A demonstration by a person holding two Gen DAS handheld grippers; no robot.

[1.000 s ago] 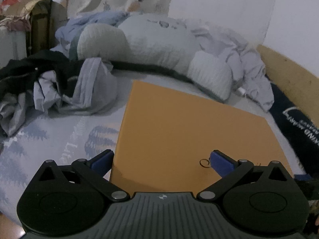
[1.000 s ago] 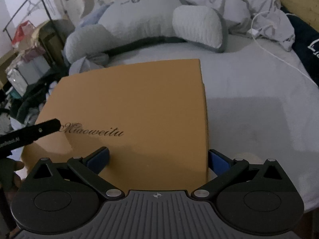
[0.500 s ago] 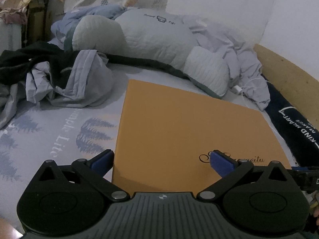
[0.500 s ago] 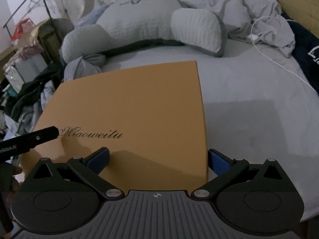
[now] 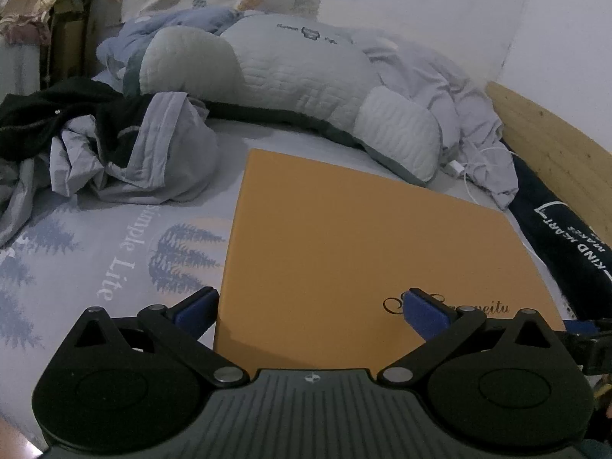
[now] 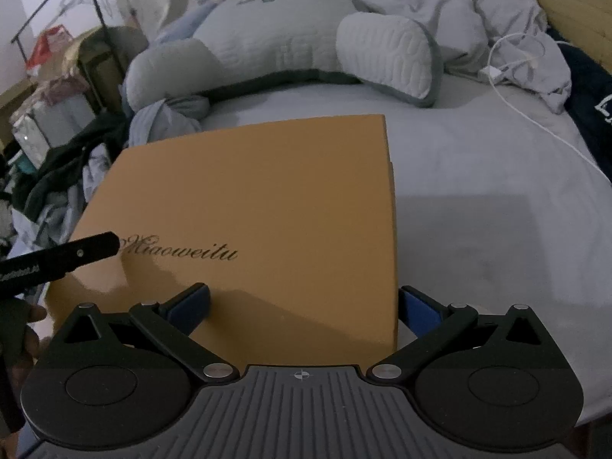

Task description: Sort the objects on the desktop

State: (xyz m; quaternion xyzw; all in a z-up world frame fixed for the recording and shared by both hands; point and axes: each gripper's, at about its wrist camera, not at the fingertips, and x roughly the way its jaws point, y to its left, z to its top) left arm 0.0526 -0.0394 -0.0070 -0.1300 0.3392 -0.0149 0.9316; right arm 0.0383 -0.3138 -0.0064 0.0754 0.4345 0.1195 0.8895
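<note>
Orange box [image 5: 367, 244] lies flat on the bed [image 5: 114, 244] — lid closed, script logo on top. Both grippers sit at its near edge, one per corner.

Left gripper [image 5: 311, 308]: fingers spread wide, nothing pinched. The box's near left corner sits between them; the left finger is off the box over the printed sheet, the right finger is above the lid at the logo. Contact with the lid — cannot tell.

Right gripper [image 6: 304, 302]: fingers also spread, holding nothing. The box's near right corner lies between them, left finger over the lid, right finger just outside the box's right side. The other gripper's finger tip shows ahead-left of these fingers, beside the logo.

Risks, as a judgement:
- Box is wide and flat; a pinch at one corner only would likely let it tilt or slip from the pads.
- Mattress is soft, so pressing down could sink the edge and make the fingers miss it.
- Uneven lift by the two grippers may pop the lid or skew the box.
- Pillow [image 5: 298, 88], crumpled clothes [image 5: 126, 153] and charger cable [image 6: 535, 122] lie well ahead of the fingers; pushing the box forward could snag them.
</note>
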